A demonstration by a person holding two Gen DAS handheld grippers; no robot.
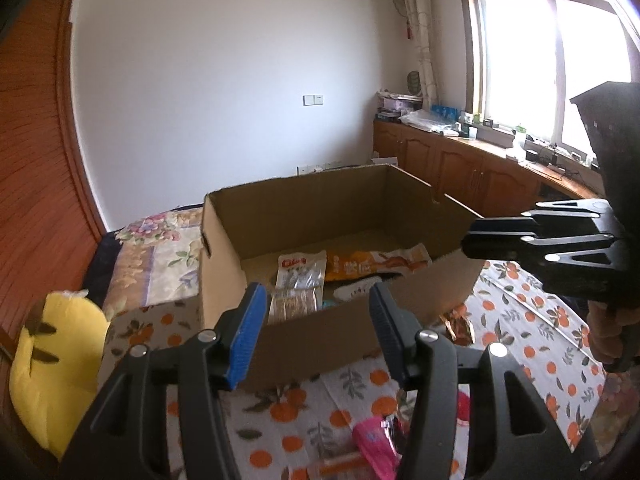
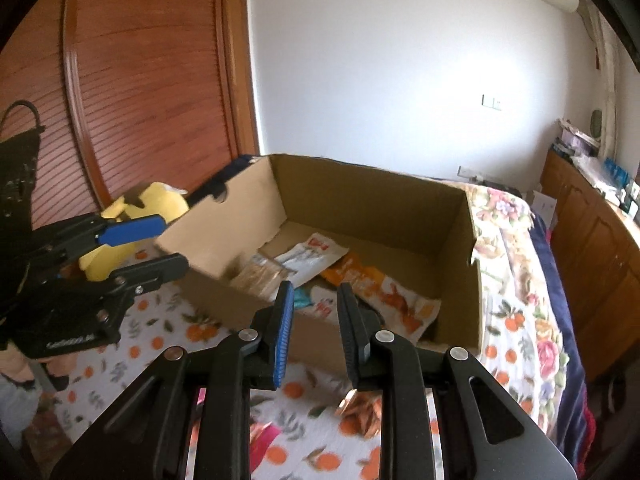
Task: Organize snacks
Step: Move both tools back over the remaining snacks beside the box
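An open cardboard box [image 1: 432, 288] [image 2: 208, 248] stands on the orange-print bedcover [image 1: 532, 320]. Inside lie a clear packet with a red label [image 1: 298, 280] [image 2: 308, 254], an orange packet [image 1: 372, 264] [image 2: 384, 292] and a white packet [image 1: 356, 290]. My left gripper [image 1: 316, 320] [image 2: 172, 244] hovers before the box's near wall, open and empty. My right gripper [image 2: 316, 320] [image 1: 466, 242] hangs over the box's right corner, its fingers a little apart with nothing between them. Loose on the cover near me lie a pink packet [image 1: 376, 440] [image 2: 264, 440] and a golden wrapper [image 1: 460, 328] [image 2: 360, 412].
A yellow plush toy [image 1: 52, 368] [image 2: 132, 216] lies left of the box. A floral quilt [image 1: 160, 256] [image 2: 504, 240] covers the bed behind the box. A slatted wooden wardrobe [image 2: 140, 80] stands at the left, and wooden cabinets [image 1: 460, 164] run under the window.
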